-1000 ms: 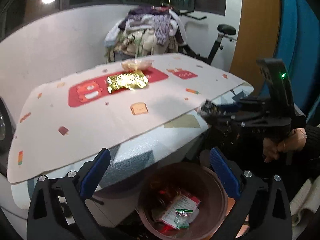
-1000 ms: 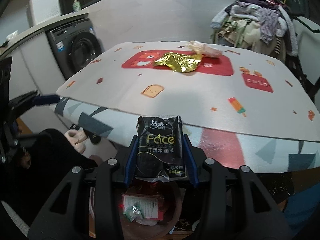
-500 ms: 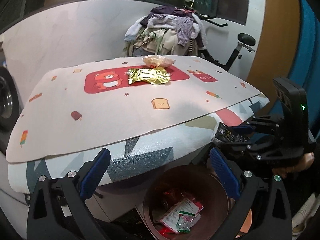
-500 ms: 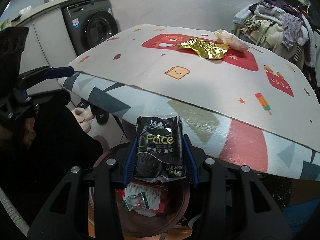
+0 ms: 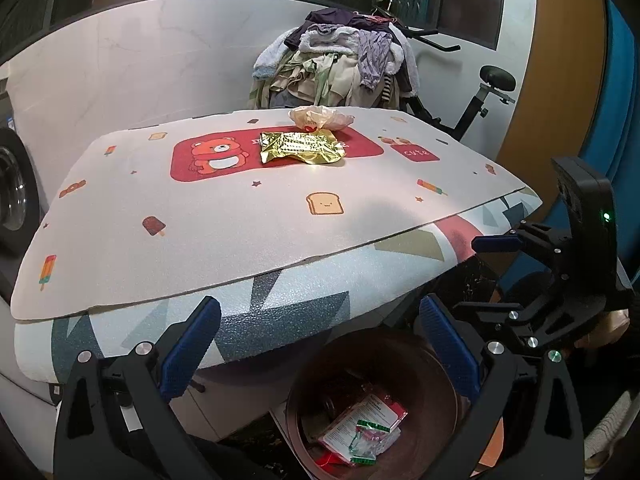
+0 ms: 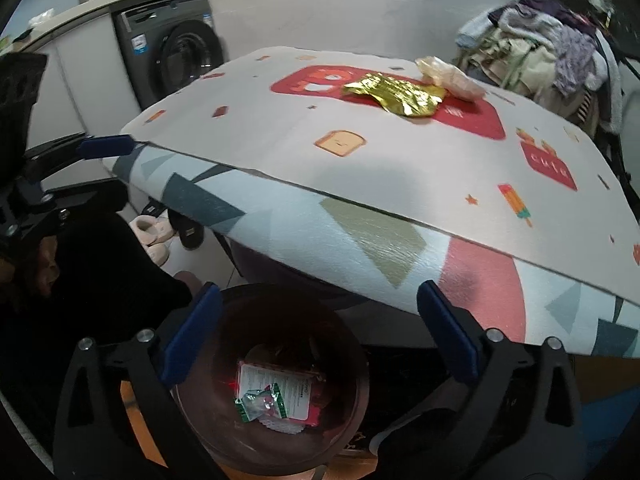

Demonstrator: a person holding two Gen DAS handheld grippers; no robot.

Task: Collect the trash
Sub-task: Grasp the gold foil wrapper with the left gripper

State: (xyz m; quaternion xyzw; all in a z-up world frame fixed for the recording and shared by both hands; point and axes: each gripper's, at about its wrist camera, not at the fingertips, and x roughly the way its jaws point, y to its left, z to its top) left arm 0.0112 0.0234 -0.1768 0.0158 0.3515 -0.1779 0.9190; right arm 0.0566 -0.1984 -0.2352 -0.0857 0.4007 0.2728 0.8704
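Left wrist view: left gripper (image 5: 320, 344) wide open, nothing in it, hanging over the brown bin (image 5: 436, 364) by the table edge (image 5: 280, 280). Gold wrapper (image 5: 302, 147) and crumpled plastic bag (image 5: 320, 117) sit on the table's far side.

Right wrist view: right gripper (image 6: 318, 330) also spread wide and empty, right above the bin (image 6: 352, 344); wrappers (image 6: 276, 396) lie inside.

The word "cute" stands in white letters on a small red patch (image 5: 414, 153) printed on the table mat (image 5: 240, 216), and it shows again on that patch in the right wrist view. The print on the gold wrapper (image 5: 301, 147), on the packet in the bin (image 6: 276, 394) and on the washing machine's sticker (image 6: 138, 45) is too small to read.
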